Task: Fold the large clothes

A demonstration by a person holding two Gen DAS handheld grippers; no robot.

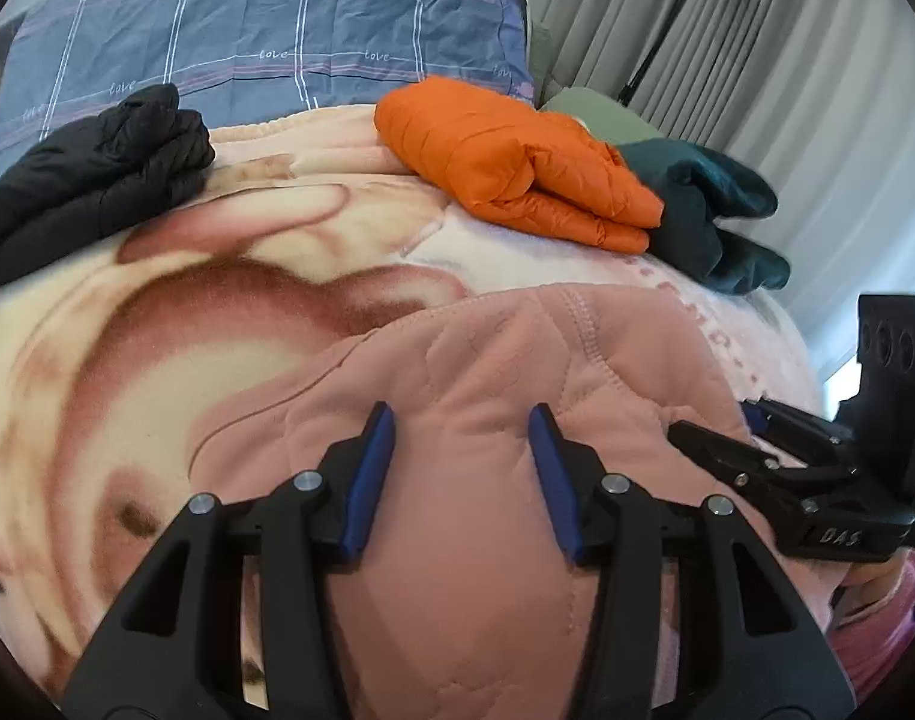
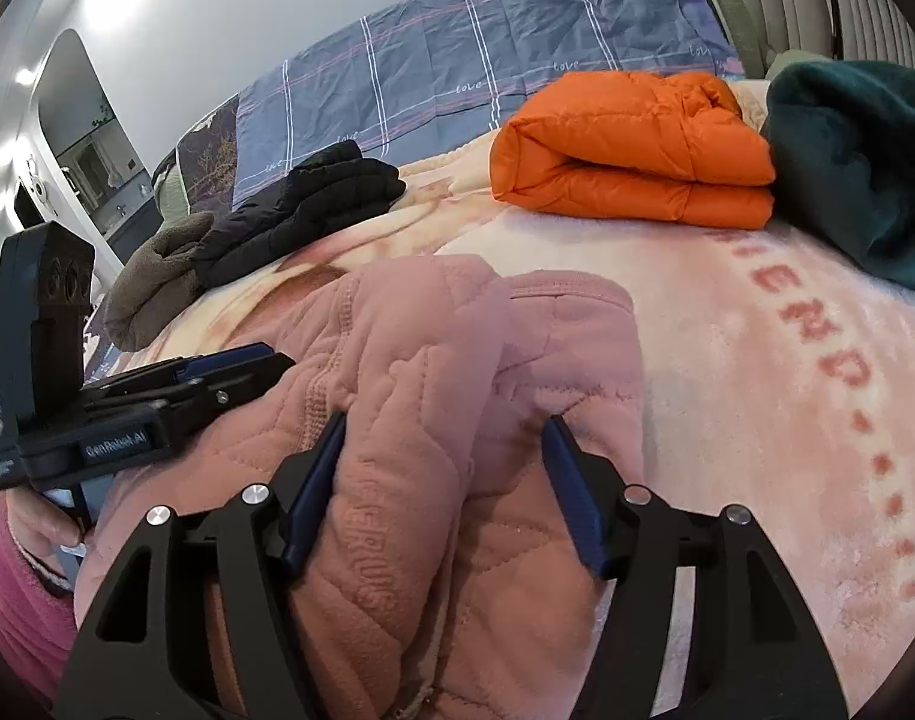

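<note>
Starting at our left, a folded black jacket [image 1: 91,174] sits at the far left of the bed, well apart from where we work, with the blue plaid pillow [image 1: 265,36] behind it. Below it spreads the pink printed blanket [image 1: 97,360] that covers the bed, and on this lies the garment we are folding, a pink quilted sweatshirt [image 1: 457,420], bunched near the front edge under both tools. Our left gripper [image 1: 460,480] hovers over the smoother back panel with its blue fingers [image 1: 367,480] spread apart and nothing between them; whether the tips touch the cloth we cannot tell. Moving right, our right gripper [image 2: 445,480] is also spread wide, its fingers straddling a thick raised fold of the sweatshirt where embossed lettering shows, but it is not pinching yet. Further right and farther back lie a folded orange puffer jacket [image 2: 631,150] and, just beside it, a dark teal garment [image 2: 859,168], both well clear of us. We judge the sweatshirt is only partly folded, still lumpy on the right half. To do this step well, we should close each tool on a single clean edge rather than a thick wad, take hold at matching points on both sides, lift together, and lay the fold down flat so the seams line up. We should also keep the blanket out of the grip, since its pile is soft and close in colour.
</note>
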